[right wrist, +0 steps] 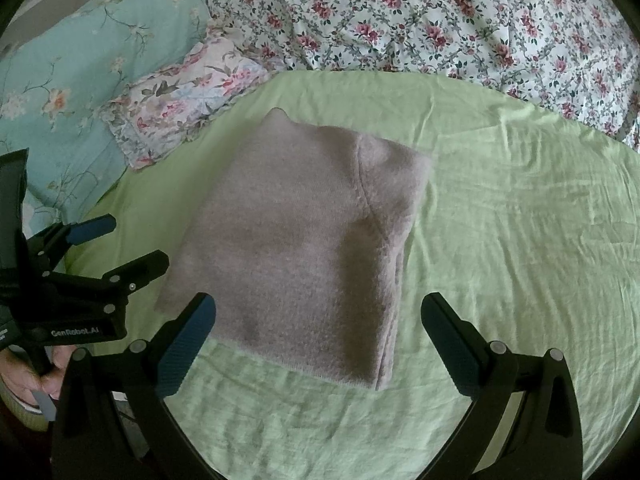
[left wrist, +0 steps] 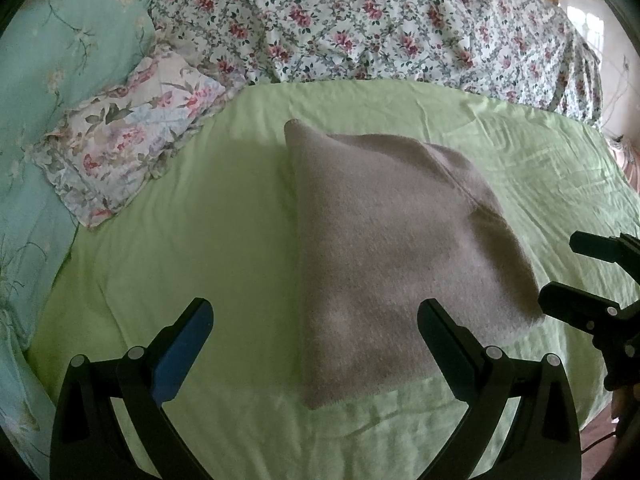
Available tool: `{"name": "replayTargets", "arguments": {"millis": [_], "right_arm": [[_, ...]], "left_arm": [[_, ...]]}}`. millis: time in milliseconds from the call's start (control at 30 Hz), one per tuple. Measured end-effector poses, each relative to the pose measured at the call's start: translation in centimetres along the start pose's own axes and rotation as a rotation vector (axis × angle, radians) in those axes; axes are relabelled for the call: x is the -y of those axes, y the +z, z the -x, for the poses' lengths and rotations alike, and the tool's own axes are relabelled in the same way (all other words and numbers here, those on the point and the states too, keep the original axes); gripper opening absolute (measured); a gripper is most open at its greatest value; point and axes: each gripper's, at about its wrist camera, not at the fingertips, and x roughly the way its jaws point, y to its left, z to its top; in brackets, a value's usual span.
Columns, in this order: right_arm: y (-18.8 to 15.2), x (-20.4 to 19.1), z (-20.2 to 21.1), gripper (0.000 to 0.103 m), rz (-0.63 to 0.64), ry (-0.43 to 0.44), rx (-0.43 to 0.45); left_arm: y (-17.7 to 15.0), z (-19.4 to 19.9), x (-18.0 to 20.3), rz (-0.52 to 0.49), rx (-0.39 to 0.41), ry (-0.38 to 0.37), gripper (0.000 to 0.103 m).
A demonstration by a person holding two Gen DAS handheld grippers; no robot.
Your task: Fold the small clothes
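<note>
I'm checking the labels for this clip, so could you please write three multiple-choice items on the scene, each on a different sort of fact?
1. Where does the sweater lie?
A. on the green sheet
B. on the floral quilt
C. on the teal pillow

2. What colour is the sweater?
A. dark blue
B. pale pinkish grey
C. bright red

3. What state is the right gripper in?
A. shut on the sweater
B. shut on nothing
C. open

Answers: 1 A, green sheet shows all round the sweater; 2 B, both views show that pale tone; 3 C, its fingers stand wide apart, holding nothing.
</note>
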Motion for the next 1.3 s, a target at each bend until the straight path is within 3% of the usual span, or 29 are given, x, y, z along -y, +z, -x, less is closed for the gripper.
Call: {"name": "replayTargets", "arguments": {"millis": [1300], "right_arm": [[0.9, 1.5, -1.0, 0.102, 0.005, -0.003, -0.009]], "left_arm": [[1.4, -1.6, 0.4, -0.015, 0.006, 0.013, 0.102]]}}
